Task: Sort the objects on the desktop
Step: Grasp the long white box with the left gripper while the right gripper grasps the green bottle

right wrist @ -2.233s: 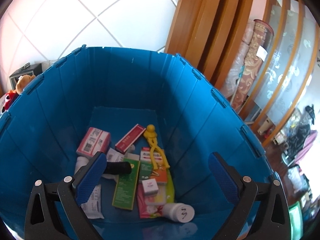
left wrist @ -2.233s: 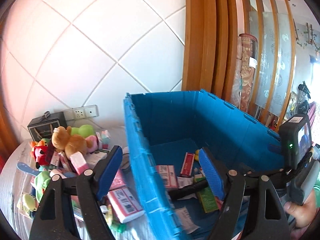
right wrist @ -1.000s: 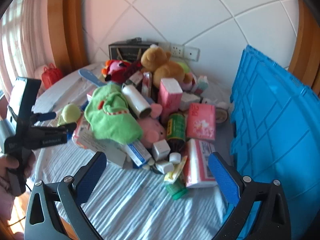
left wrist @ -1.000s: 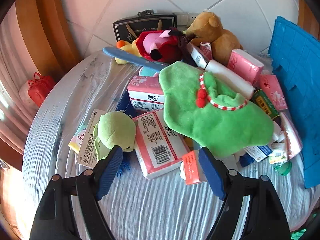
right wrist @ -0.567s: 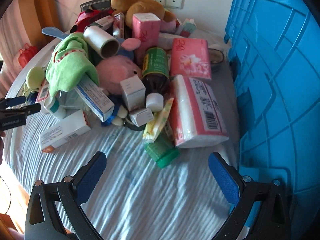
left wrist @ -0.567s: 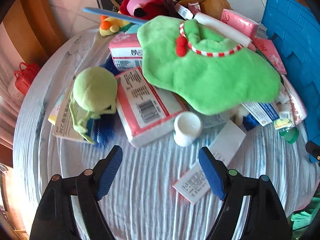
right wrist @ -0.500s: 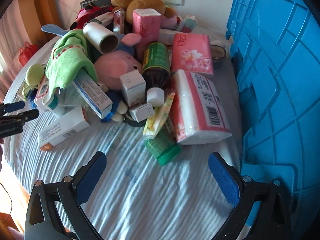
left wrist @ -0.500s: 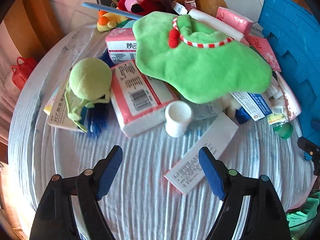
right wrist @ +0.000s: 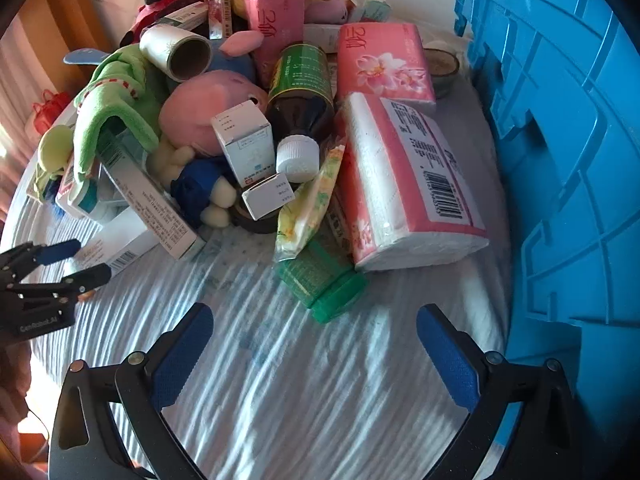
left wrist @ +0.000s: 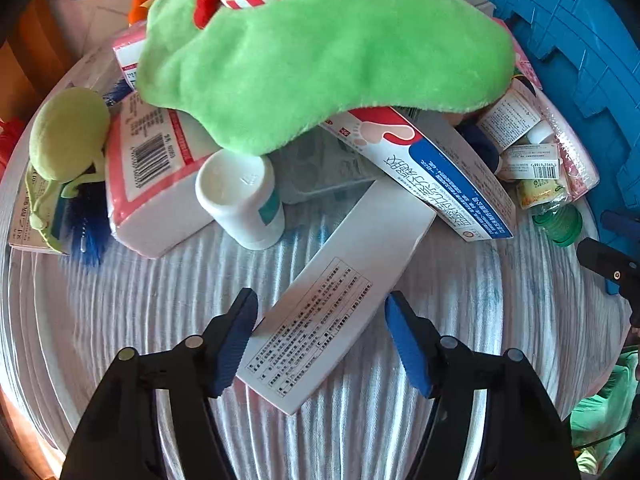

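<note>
Likely to go wrong at the flat white box [left wrist: 336,296]: left tongs [left wrist: 320,334] closing astride its near end, not yet pinching; far end tucked under the blue-and-white carton [left wrist: 432,164], so could drag it. Right tongs [right wrist: 316,354] wide, empty, beside the blue crate [right wrist: 568,160]

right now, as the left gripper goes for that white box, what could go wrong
The left gripper is closing around the white box, whose far end sits under the blue box. Lifting may drag that box and tip the white bottle. The box also lies slanted between the fingers, so it may twist.
</note>
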A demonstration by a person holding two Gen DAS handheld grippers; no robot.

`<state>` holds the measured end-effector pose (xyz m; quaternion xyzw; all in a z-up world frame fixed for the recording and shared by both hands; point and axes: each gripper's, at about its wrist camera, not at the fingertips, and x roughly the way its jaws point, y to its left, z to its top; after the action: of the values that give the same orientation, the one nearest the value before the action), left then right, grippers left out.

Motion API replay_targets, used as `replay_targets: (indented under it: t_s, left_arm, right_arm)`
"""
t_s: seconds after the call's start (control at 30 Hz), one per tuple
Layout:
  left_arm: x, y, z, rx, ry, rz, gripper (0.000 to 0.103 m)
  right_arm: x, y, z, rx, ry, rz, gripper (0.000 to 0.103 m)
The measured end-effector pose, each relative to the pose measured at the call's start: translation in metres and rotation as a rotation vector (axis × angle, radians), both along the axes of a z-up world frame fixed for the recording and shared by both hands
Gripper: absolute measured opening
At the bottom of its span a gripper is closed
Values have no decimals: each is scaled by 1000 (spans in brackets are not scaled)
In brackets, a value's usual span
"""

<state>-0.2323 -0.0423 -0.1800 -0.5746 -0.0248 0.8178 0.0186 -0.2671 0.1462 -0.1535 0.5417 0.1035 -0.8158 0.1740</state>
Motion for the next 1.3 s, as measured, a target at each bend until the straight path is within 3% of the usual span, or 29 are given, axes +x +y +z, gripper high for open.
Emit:
replay_targets:
  t_s: [0.17, 0.2, 0.27, 0.33, 0.47, 0.57, 0.67, 0.7, 0.9, 1.1, 1.3]
  left_arm:
    - [1, 13, 3, -15, 11, -10, 56]
    - [3, 16, 3, -20, 10, -4, 55]
    - [8, 19, 3, -16, -2, 2, 53]
    - [13, 22, 3, 10, -14, -2, 52]
    - [10, 27, 1, 14, -19, 1, 52]
    - [1, 35, 0, 7, -19, -5, 52]
    - [-3, 44, -1, -28, -20, -15, 52]
    - [-3, 46, -1, -36, -25, -13, 47]
    - [10, 51, 11, 9, -20, -14, 44]
    - [32, 54, 51, 44, 60, -10, 44]
    - [32, 42, 104, 44, 194, -14, 44]
  right_arm:
    - [-13, -1, -5, 1, -7, -12, 102]
    - [-15, -2, -6, 4, -9, -8, 97]
    - [-21, -4, -13, 23, -28, -9, 81]
    - [-23, -4, -19, 20, -55, -12, 50]
    - [-18, -7, -19, -21, -86, 33, 50]
    - [-20, -10, -19, -13, -76, 49, 59]
    - [-24, -16, -25, 6, -88, 64, 59]
    - [-24, -18, -27, 18, -92, 69, 59]
    - [-17, -24, -34, 76, -82, 105, 56]
    - [-2, -23, -11, 28, -53, 130, 56]
    - [18, -26, 41, -41, 56, 174, 56]
